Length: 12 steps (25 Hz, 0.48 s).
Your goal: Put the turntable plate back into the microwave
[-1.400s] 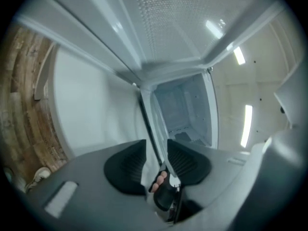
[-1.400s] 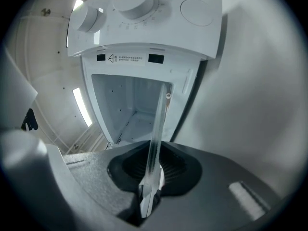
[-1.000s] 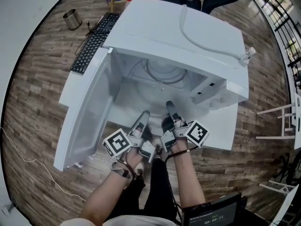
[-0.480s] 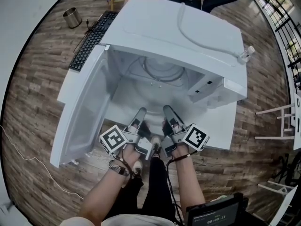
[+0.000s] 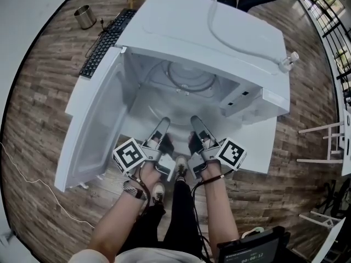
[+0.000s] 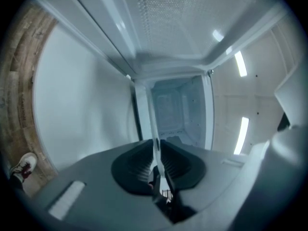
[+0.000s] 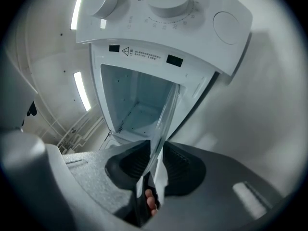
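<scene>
The door (image 5: 96,116) of the microwave (image 5: 219,32) hangs open at left. The left gripper (image 5: 164,121) has its fingers clamped on the rim of the glass turntable plate (image 7: 166,114), at the cavity mouth. The right gripper (image 5: 194,120) has just been opening its fingers, with the plate's rim loose between them.

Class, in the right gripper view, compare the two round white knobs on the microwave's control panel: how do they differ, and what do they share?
The small white knob is narrower; the large white dial beside it is clearly wider. The small knob sits near the panel's end at the picture's left; the large dial sits mid-panel. Both are round, white and raised from the white control panel.
</scene>
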Motion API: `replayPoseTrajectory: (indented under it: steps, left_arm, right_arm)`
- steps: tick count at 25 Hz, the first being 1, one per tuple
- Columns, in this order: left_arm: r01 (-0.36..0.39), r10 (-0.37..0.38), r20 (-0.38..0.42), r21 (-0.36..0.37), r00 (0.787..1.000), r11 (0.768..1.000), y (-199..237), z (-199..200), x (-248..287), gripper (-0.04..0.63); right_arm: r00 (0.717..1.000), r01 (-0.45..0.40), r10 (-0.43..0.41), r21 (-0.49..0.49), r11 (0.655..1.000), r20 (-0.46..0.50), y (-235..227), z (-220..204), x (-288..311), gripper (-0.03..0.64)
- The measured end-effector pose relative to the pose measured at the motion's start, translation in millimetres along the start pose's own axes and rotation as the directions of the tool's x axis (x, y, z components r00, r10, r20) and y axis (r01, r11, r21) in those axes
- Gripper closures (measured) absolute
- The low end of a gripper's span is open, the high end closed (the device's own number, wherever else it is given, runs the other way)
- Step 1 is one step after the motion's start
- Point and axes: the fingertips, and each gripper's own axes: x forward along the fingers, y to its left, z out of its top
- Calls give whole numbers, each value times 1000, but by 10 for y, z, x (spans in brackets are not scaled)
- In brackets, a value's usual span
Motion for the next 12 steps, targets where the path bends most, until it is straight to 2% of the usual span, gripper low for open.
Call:
replayPoseTrajectory:
  steps: [8, 12]
  left_arm:
    - [20, -19, -21, 35, 1000, 999, -52, 66, 162, 534]
    - [-55, 57, -37, 68, 998, 996, 83, 106, 193, 532]
  right_arm:
    - [1000, 2, -2, 4, 1000, 6, 15, 145, 99, 534]
    - [1000, 30, -30, -18, 999, -5, -15, 209, 154, 532]
